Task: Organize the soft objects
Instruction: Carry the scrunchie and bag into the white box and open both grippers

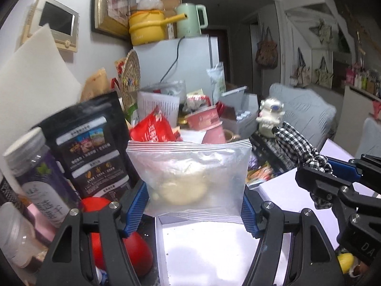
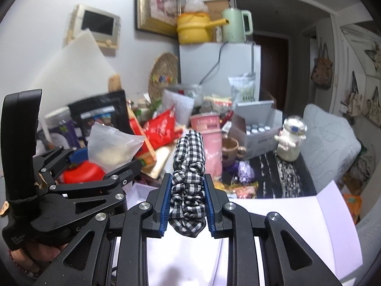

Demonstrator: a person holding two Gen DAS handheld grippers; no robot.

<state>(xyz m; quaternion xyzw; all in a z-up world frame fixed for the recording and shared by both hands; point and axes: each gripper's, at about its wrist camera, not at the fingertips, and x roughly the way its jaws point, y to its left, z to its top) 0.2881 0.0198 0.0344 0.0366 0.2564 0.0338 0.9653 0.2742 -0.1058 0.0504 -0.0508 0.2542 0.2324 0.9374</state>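
Note:
My left gripper is shut on a clear zip bag with a pale soft lump inside, held upright above a white box. The bag also shows in the right wrist view. My right gripper is shut on a black-and-white checked scrunchie that stands up between the blue pads. In the left wrist view the scrunchie and right gripper sit at the right, beside the bag.
A cluttered table lies behind: a black pouch, a purple bottle, a red ball, red snack bag, pink cups, a carton of bottles and a white figurine. A white box lid lies at the right.

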